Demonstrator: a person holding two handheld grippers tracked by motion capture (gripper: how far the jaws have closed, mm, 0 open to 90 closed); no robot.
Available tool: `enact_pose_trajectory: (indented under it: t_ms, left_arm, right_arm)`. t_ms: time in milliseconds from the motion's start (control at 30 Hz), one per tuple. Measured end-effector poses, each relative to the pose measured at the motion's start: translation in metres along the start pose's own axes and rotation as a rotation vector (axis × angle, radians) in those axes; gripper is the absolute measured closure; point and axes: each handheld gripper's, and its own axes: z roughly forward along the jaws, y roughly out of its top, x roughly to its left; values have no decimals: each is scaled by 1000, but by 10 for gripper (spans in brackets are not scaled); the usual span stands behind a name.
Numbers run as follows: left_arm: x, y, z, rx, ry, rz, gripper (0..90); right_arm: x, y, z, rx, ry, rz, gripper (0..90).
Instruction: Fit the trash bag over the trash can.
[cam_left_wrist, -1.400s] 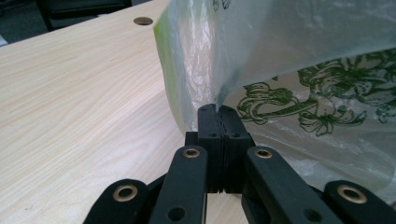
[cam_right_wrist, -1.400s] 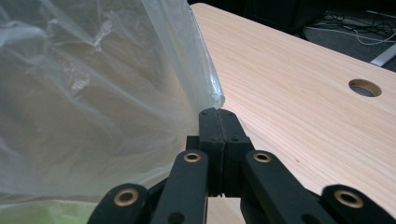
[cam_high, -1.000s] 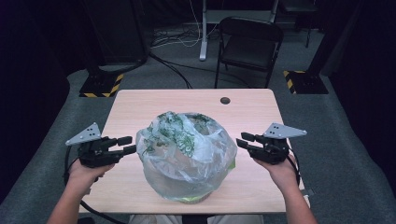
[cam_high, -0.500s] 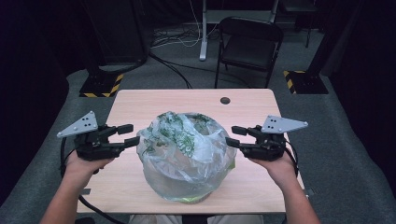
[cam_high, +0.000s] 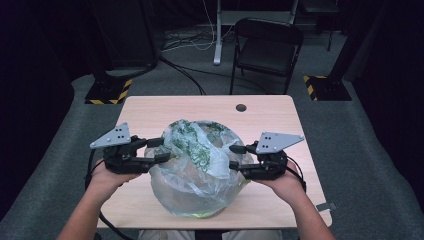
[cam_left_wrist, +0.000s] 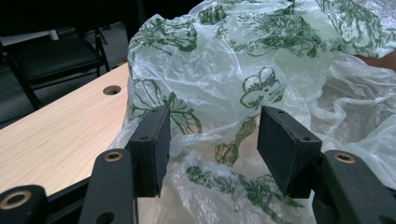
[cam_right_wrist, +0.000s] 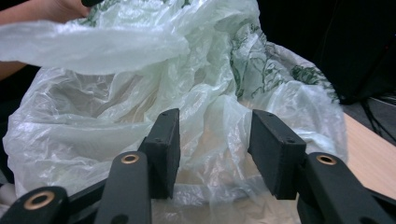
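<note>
Flanking the bag (cam_high: 197, 167), both grippers with jaws just opened, nothing pinched.
Left gripper (cam_high: 162, 150) and right gripper (cam_high: 234, 156) face crumpled plastic; chair (cam_high: 267, 47) beyond the table (cam_high: 280, 115).

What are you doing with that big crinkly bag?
A person holds a gripper in each hand at a wooden table. Between them sits a puffy clear plastic bag with green flower prints. The left gripper and the right gripper sit at its two sides. Both have just been opening, jaws apart, with loose plastic between them but not pinched.
</note>
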Motion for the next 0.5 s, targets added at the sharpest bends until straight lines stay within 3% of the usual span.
enact_pose_trajectory:
  t_ms: [100, 300, 400, 500]
  left_arm:
    - [-1, 1, 2, 1, -6, 2, 442]
    - [-3, 2, 7, 13, -15, 14, 441]
    - [-5, 3, 9, 22, -20, 19, 441]
    - [-6, 4, 9, 30, -22, 25, 440]
  right_arm:
    - [0, 4, -5, -6, -13, -14, 510]
    - [0, 21, -32, -81, -38, -31, 505]
    - [4, 33, -40, -126, -11, -41, 491]
    - [9, 47, -37, -150, 46, -53, 447]
